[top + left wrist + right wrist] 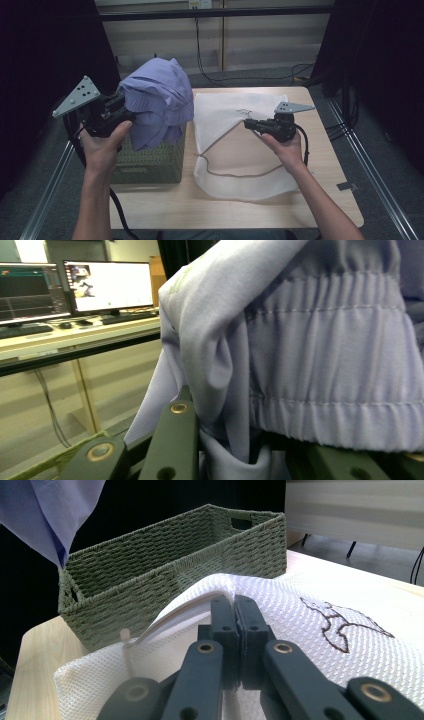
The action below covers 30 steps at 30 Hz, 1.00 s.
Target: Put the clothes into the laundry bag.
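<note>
Lifting of the lilac garment from the woven basket is done: the left gripper is clamped on its fabric. Right gripper, jaws closed, pinches the white mesh bag rim; bagging likely remains.

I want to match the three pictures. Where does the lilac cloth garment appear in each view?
High view: the lilac cloth garment is bunched at upper left, above the green woven basket.
Left gripper view: it covers the centre and right, down to the tongs.
Right gripper view: a corner hangs at top left, above the basket.
Shared landmark: the green woven basket, in the high and right gripper views.
</note>
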Each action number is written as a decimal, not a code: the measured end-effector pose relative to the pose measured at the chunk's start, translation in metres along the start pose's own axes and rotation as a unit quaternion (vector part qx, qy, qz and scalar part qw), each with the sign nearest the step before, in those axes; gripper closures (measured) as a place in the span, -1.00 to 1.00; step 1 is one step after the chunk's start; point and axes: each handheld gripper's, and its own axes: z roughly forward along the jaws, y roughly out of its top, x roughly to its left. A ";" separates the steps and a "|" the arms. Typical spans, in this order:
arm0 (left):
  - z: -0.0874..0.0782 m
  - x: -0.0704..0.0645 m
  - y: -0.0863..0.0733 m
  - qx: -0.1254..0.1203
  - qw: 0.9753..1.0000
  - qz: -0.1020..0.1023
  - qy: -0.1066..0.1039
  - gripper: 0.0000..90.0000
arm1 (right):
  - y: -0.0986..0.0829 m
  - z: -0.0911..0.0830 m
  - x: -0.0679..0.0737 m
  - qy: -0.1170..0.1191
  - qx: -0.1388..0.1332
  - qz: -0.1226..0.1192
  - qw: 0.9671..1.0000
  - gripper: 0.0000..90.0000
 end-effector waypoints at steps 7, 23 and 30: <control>0.009 -0.006 -0.001 0.008 1.000 0.002 -0.014 0.64 | 0.000 0.000 0.000 0.000 -0.001 0.001 1.000 0.98; 0.032 -0.037 -0.003 0.005 0.999 0.004 -0.048 0.64 | 0.000 0.000 0.000 -0.001 0.002 0.004 1.000 0.98; 0.042 -0.049 -0.005 0.010 0.998 0.005 -0.067 0.64 | 0.000 0.001 0.000 0.000 0.002 0.004 1.000 0.98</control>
